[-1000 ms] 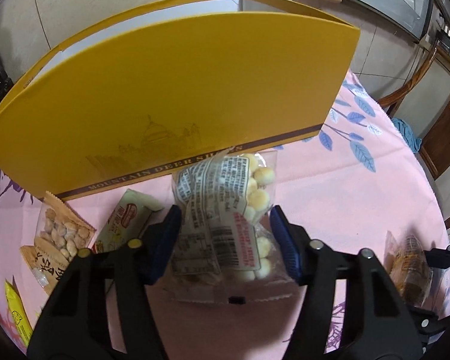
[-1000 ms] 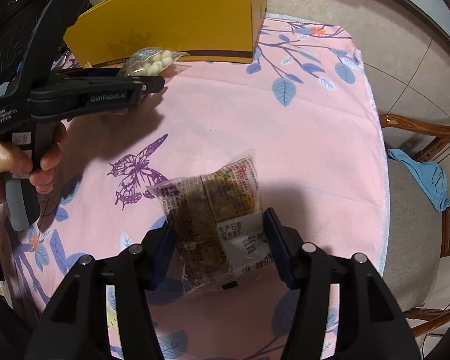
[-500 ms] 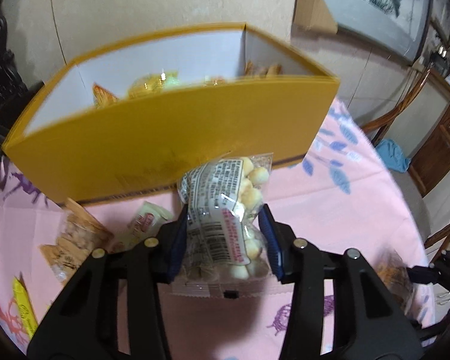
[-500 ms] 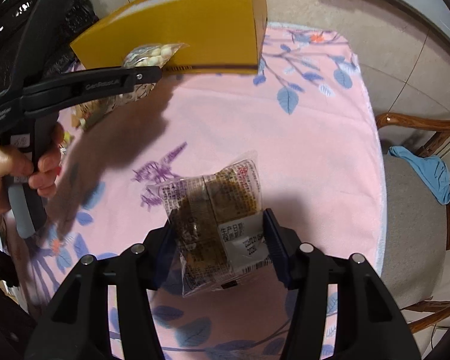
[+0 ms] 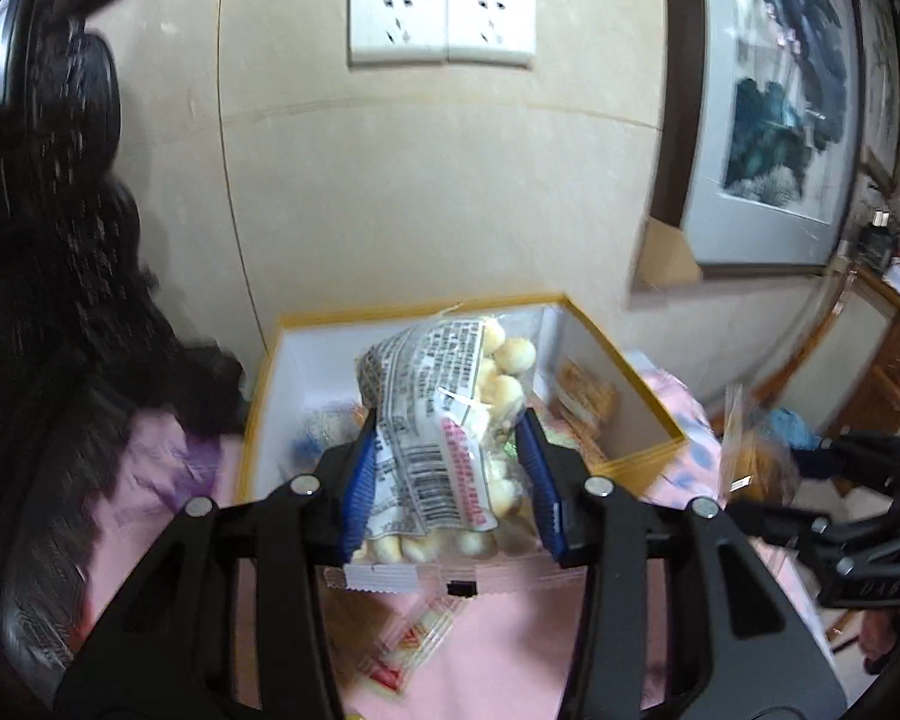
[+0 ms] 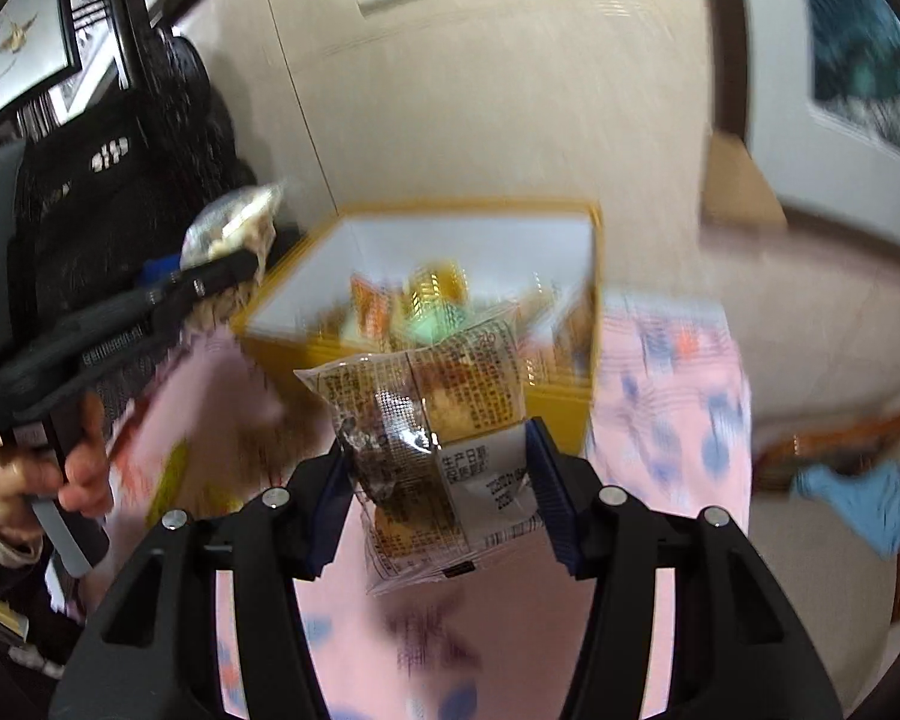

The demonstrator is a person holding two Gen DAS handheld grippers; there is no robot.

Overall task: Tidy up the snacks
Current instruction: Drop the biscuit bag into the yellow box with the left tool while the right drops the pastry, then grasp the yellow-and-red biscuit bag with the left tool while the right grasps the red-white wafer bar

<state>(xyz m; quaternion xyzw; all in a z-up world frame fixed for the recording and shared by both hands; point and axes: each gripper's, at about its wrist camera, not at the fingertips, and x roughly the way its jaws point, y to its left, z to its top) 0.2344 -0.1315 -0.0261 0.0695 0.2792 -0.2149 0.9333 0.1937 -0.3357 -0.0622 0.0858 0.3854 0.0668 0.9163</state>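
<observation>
Left hand-held gripper (image 5: 447, 480): clenched in my left hand on the bag of pale round puffs (image 5: 450, 420), blue pads pressing both sides of the packet.
Puff bag position: raised above the yellow box (image 5: 642, 456), its top leaning over the open white interior.
Right hand-held gripper (image 6: 438, 492): clenched in my right hand on the clear packet of brown cake (image 6: 432, 438), label side facing me.
Cake packet position: held in the air in front of the box's near wall, above the pink cloth.
Yellow box contents: several wrapped snacks (image 6: 426, 294) lie inside; the blur hides what they are.
Counter (image 6: 666, 420): covered with a pink cloth printed with blue leaves; the box stands at its far edge, by the beige wall.
Loose snack (image 5: 408, 642): a small red-and-white wrapper lies on the cloth beneath my left hand-held gripper.
Wall: a double white socket (image 5: 441, 24) sits above the box.
</observation>
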